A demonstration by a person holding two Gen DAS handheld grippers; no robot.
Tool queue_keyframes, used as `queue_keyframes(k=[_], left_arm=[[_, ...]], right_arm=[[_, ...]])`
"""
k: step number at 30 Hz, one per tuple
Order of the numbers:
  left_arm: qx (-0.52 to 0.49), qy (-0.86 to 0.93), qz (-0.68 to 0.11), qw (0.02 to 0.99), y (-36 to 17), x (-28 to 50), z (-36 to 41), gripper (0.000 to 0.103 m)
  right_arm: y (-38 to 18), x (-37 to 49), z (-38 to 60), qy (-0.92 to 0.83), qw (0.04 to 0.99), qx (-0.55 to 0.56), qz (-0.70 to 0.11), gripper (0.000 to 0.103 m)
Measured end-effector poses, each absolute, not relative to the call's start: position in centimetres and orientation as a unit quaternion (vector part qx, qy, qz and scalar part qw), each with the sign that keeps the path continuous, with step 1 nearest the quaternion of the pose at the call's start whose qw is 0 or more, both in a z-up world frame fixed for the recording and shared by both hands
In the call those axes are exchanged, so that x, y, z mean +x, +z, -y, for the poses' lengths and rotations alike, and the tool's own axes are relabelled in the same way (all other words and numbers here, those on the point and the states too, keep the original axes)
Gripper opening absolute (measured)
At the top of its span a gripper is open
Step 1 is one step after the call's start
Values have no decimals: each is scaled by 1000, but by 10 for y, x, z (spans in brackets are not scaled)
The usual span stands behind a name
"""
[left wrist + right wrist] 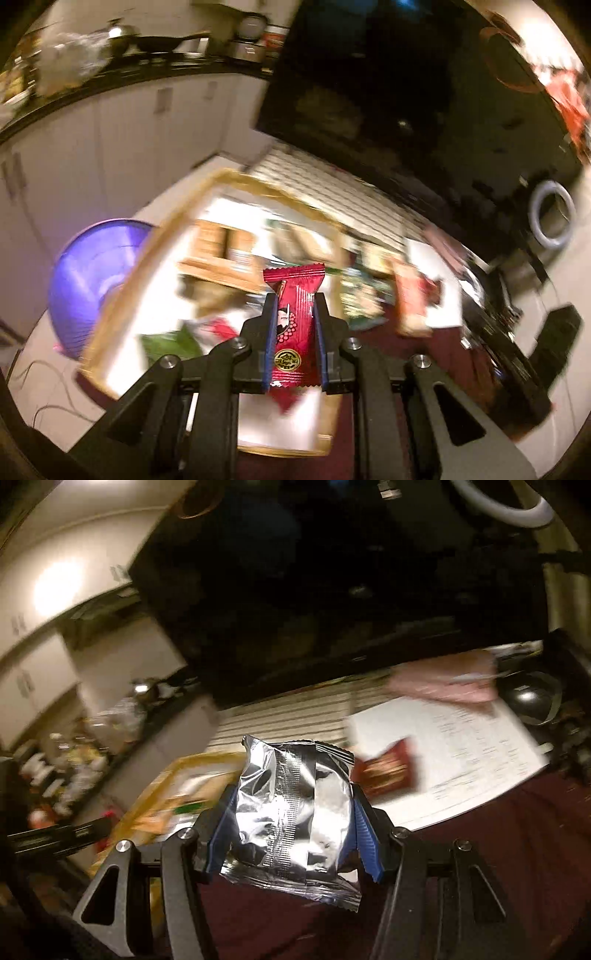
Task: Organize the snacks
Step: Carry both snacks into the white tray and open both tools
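Note:
My left gripper (294, 297) is shut on a narrow red snack packet (293, 325) that stands upright between the blue pads, held in the air above a wooden-rimmed tray (122, 295) with blurred snacks in it. My right gripper (293, 792) is shut on a puffy silver foil snack bag (293, 812), its pads pressing both sides, held above the dark red tablecloth (480, 849). A red-brown snack packet (388, 771) lies on a white sheet of paper (461, 746) beyond the silver bag. The tray (162, 786) shows to the left in the right wrist view.
A large black screen (314, 590) stands behind the table. A purple bowl-like object (88, 280) sits left of the tray. More snack packets (410, 299) lie blurred to the tray's right. A kitchen counter with pans (147, 44) runs along the back. A pink cloth (443, 683) lies by the paper.

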State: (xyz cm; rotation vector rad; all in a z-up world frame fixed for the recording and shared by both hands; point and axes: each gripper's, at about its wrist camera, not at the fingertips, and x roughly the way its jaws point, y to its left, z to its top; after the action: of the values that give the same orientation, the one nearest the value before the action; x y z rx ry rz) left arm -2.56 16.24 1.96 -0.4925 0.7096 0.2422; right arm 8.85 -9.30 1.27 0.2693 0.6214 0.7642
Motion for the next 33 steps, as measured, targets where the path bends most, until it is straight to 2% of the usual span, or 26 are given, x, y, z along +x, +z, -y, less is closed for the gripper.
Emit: queue_keyframes(k=[11, 16, 23, 24, 25, 28, 29, 33], left_arm=[[-250, 187, -379, 871, -20, -22, -210, 19], [-239, 213, -400, 859, -29, -14, -221, 19], [-238, 222, -404, 855, -35, -12, -229, 21], [-243, 217, -402, 856, -36, -14, -229, 23], [-247, 212, -401, 856, -35, -14, -228, 29], [-269, 196, -372, 867, -27, -23, -225, 56], [-268, 195, -363, 871, -23, -25, -222, 64], [-258, 188, -326, 890, -4, -33, -208, 67]], right_arm=[[15, 63, -60, 476, 818, 1, -322, 58], [7, 62, -95, 465, 824, -44, -322, 58], [-12, 63, -103, 470, 807, -43, -356, 59], [-14, 63, -100, 474, 803, -38, -360, 60], [-15, 63, -99, 479, 799, -32, -361, 60], [-5, 58, -89, 483, 808, -11, -337, 61], [-2, 57, -88, 484, 812, -7, -328, 65], [11, 57, -73, 483, 818, 18, -311, 68]])
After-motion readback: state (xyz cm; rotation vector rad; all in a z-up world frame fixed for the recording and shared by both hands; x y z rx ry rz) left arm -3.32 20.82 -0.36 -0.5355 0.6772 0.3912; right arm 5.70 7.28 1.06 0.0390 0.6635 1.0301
